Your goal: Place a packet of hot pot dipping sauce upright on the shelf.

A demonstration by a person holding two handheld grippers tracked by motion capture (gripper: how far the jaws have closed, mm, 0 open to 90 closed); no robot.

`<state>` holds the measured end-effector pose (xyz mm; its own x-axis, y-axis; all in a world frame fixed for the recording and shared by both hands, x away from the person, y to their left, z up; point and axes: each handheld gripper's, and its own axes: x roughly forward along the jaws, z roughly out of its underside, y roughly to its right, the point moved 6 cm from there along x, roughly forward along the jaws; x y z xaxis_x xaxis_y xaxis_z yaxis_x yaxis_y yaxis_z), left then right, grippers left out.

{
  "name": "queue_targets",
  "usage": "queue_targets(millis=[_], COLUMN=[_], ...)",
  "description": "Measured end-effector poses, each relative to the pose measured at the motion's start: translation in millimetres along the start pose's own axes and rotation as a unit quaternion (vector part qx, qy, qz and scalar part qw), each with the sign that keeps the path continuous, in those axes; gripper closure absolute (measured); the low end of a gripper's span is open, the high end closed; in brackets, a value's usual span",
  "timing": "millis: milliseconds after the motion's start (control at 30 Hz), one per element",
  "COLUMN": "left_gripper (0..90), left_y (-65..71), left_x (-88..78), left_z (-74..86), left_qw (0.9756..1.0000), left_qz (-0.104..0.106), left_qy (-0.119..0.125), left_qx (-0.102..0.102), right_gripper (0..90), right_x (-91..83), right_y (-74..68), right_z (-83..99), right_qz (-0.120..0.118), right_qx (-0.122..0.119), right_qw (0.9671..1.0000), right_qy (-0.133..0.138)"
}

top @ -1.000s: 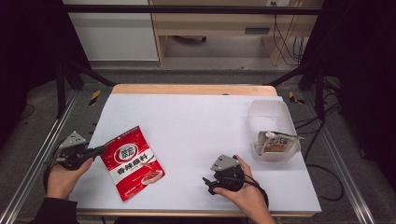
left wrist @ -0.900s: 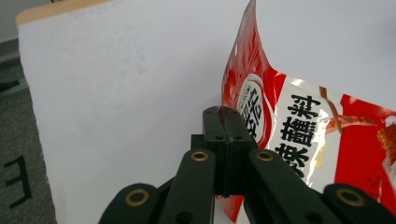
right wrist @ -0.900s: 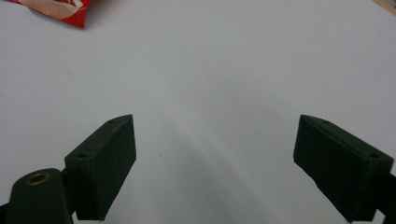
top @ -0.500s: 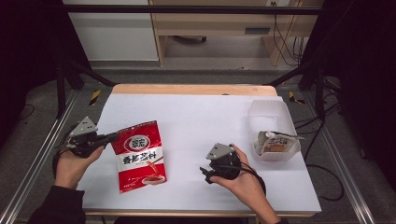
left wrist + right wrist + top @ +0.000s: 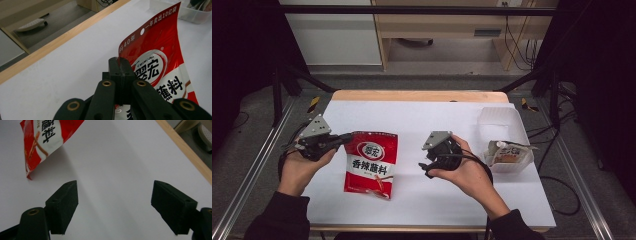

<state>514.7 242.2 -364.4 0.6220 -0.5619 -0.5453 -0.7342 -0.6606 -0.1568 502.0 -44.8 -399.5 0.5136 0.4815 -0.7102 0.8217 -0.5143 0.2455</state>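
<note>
Gripping the top left corner of the red foil snack pouch with white lettering (image 5: 371,163), the left gripper (image 5: 343,140) has its black fingers (image 5: 122,72) pressed together on the pouch edge. In the left gripper view the pouch hangs from this corner, its upper part lifted off the white tabletop (image 5: 422,120). From the high view the pouch is near the left side of the tabletop, and its lower end seems to touch the surface, though this is hard to judge. The right gripper (image 5: 426,169) is held above the middle of the tabletop, just right of the pouch and apart from it. Its fingers (image 5: 63,206) stand wide apart with nothing between them, and they have just been closing a little. Near the right edge of the tabletop sits a clear plastic tub (image 5: 498,116), and a small packet with a brown and white label (image 5: 508,152) lies in it.
</note>
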Motion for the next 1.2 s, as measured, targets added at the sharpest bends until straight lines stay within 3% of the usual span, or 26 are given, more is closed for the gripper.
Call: queue_targets(millis=[300, 467, 700, 800, 967, 1200], left_gripper=[90.0, 90.0, 90.0, 90.0, 90.0, 90.0], left_y=[16.7, 26.3, 32.2, 35.0, 39.4, 41.8], left_x=[1.3, 2.6, 4.0, 4.7, 4.7, 2.0], left_z=[-17.9, -24.4, -29.9, -31.0, -32.0, -34.1], left_qw=[0.9995, 0.9991, 0.9987, 0.9985, 0.9983, 0.9977], left_qz=[0.015, 0.021, 0.028, 0.03, 0.033, 0.036], left_qy=[0.002, 0.003, 0.004, 0.004, 0.005, 0.006], left_qx=[0.026, 0.038, 0.043, 0.046, 0.048, 0.056], right_gripper=[21.8, 24.7, 33.1, 32.7, 31.3, 42.8], right_x=[-14.1, -10.6, -13.2, -13.4, -9.6, 10.7], right_y=[3.9, -4.8, -6.4, -8.1, -12.6, -21.5], right_z=[-32.6, -40.9, -48.1, -51.7, -58.8, -65.1], right_qz=[-0.028, -0.049, -0.056, -0.063, -0.084, -0.103], right_qx=[-0.015, -0.018, -0.025, -0.037, -0.032, -0.04], right_qw=[0.9995, 0.9986, 0.998, 0.9973, 0.9959, 0.9936], right_qy=[0.004, 0.006, 0.013, 0.011, 0.007, -0.023])
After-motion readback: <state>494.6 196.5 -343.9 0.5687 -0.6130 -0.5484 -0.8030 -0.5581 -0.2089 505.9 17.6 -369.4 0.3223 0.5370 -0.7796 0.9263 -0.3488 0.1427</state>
